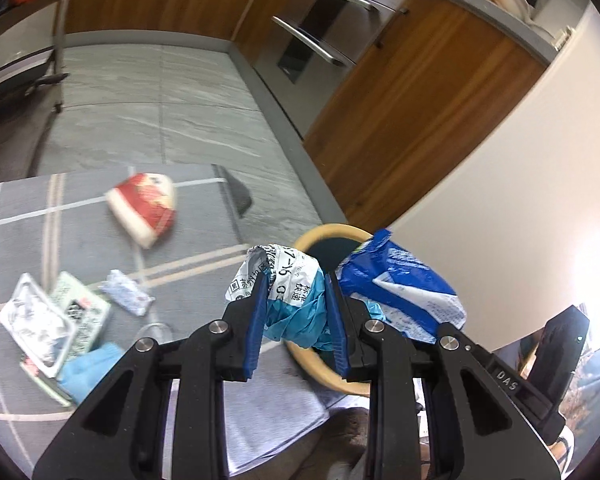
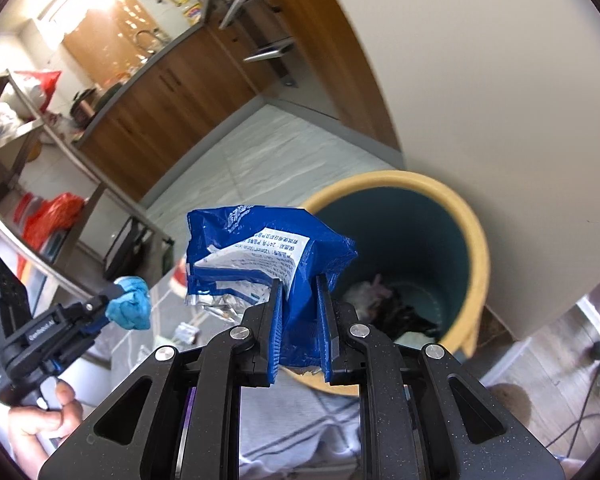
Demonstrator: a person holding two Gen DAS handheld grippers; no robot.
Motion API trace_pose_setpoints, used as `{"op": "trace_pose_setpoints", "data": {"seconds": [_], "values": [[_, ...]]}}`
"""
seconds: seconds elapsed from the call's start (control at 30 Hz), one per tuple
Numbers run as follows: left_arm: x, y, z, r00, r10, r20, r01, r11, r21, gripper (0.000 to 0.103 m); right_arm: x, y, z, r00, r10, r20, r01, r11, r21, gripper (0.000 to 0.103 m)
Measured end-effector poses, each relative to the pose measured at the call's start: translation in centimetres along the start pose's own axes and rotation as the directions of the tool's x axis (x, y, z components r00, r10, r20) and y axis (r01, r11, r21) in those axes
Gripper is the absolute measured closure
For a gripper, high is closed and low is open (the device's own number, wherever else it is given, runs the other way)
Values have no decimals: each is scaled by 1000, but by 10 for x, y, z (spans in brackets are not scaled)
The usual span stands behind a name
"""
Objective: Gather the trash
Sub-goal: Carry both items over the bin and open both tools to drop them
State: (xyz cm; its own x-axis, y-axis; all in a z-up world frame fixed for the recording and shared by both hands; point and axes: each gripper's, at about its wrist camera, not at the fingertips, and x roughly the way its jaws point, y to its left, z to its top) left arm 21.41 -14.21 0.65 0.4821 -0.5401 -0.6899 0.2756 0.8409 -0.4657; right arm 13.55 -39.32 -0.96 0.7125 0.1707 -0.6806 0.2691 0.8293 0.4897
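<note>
Left hand-held gripper [image 1: 296, 316] is clamped on a wad [image 1: 288, 292] of crumpled white printed wrapper and teal film, its jaws narrowed onto the bundle. The right hand-held gripper [image 2: 298, 328] pinches the lower part of a blue foil pouch [image 2: 260, 256], jaws nearly closed on the thin film. Both loads hang near the bin [image 2: 480, 240], a round tub with a tan rim and dark teal inside, some scraps already lying at its bottom; the pouch sits just over the near rim.

Both pieces look very light and limp, likely to fall free once released. The pouch is glossy and slick with a silver lining, creased and puffed, so a grip on a flattened fold probably holds best. The wad is soft and springy and may snag on the ribbed blue pads.

More litter lies on the grey checked surface [image 1: 12, 216]: a red paper cup [image 1: 144, 208] on its side, flat printed packets [image 1: 56, 320] and a small wrapper [image 1: 126, 298], all thin and easily crushed.
</note>
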Motion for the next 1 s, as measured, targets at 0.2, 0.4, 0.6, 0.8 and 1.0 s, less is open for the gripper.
{"op": "trace_pose_setpoints", "data": {"seconds": [0.2,0.4,0.6,0.8,1.0], "values": [[34,-34,-5,998,-35,-44,37,998,51,75,7,-17,1,998,-65,-10,66,998,12,85],[73,-62,-16,993,-53,-108,65,993,104,75,20,-26,-1,991,-127,-39,128,992,11,84],[113,-68,-26,981,-49,-186,71,991,112,75,35,-30,-1,981,-180,-76,181,984,8,81],[134,-67,-36,969,-54,-239,79,992,96,74,40,-36,-2,977,-188,-101,191,981,17,75],[132,-68,-33,971,-75,-225,99,990,98,64,30,-36,2,982,-173,-76,177,983,43,71]]}}
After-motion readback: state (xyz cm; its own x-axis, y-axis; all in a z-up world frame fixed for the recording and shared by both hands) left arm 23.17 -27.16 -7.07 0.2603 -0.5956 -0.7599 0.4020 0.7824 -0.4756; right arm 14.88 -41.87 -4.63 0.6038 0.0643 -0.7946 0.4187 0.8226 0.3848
